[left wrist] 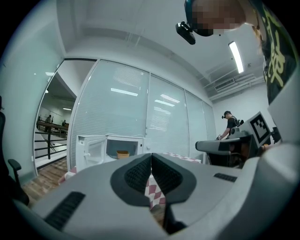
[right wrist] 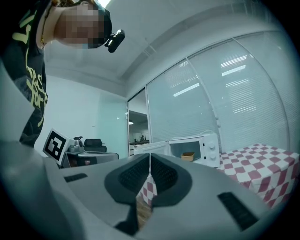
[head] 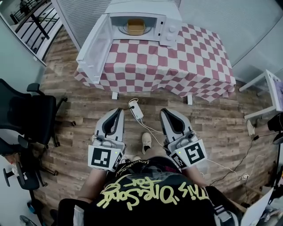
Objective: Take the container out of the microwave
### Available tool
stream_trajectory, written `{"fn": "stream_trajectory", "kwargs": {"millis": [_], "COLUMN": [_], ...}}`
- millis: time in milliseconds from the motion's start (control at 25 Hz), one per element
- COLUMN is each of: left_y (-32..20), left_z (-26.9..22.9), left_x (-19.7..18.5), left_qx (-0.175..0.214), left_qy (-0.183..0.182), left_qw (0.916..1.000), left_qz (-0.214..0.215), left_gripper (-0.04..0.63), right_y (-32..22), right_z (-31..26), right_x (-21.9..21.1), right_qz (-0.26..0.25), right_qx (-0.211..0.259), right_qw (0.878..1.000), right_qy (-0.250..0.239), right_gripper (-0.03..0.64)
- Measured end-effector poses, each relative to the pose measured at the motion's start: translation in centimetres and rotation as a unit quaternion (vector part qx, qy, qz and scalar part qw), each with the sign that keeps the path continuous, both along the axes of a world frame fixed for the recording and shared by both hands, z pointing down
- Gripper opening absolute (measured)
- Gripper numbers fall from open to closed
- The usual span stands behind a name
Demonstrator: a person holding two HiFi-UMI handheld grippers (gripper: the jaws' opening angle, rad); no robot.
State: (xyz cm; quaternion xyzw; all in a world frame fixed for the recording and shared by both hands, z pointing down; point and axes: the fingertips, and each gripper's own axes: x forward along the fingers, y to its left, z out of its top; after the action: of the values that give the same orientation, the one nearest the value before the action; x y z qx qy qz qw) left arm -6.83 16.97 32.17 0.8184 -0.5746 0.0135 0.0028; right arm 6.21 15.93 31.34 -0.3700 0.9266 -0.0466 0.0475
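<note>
A white microwave (head: 137, 13) stands at the back left of a red-and-white checked table (head: 177, 62), its door (head: 93, 47) swung wide open to the left. Inside sits a tan container (head: 135, 27), also seen as a small tan container (left wrist: 123, 154) in the left gripper view and a tan container (right wrist: 188, 156) in the right gripper view. My left gripper (head: 118, 111) and right gripper (head: 164, 111) are both shut and empty. They point level toward the table from well in front of it, over the wooden floor.
A black office chair (head: 26, 112) stands at the left. A white power strip (head: 136, 109) and cables lie on the floor between the grippers. A white stand (head: 265, 95) is at the right. In the left gripper view another person (left wrist: 230, 123) stands far off.
</note>
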Motion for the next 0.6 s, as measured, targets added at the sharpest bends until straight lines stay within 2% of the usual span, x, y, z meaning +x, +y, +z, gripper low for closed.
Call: {"fn": "stream_trajectory", "kwargs": {"millis": [600], "left_y": [-6.5], "left_z": [-1.1], "left_x": [1.2], "left_qx": [0.009], "left_qy": [0.002], "left_qw": [0.9999], "left_qz": [-0.006], "left_gripper": [0.009], "right_y": [-7.0], "right_z": [-1.8], "right_x": [-0.1], "right_qz": [-0.019], "right_qx": [0.009], "right_qw": [0.999], "right_qy": [-0.028], "right_gripper": [0.011]}}
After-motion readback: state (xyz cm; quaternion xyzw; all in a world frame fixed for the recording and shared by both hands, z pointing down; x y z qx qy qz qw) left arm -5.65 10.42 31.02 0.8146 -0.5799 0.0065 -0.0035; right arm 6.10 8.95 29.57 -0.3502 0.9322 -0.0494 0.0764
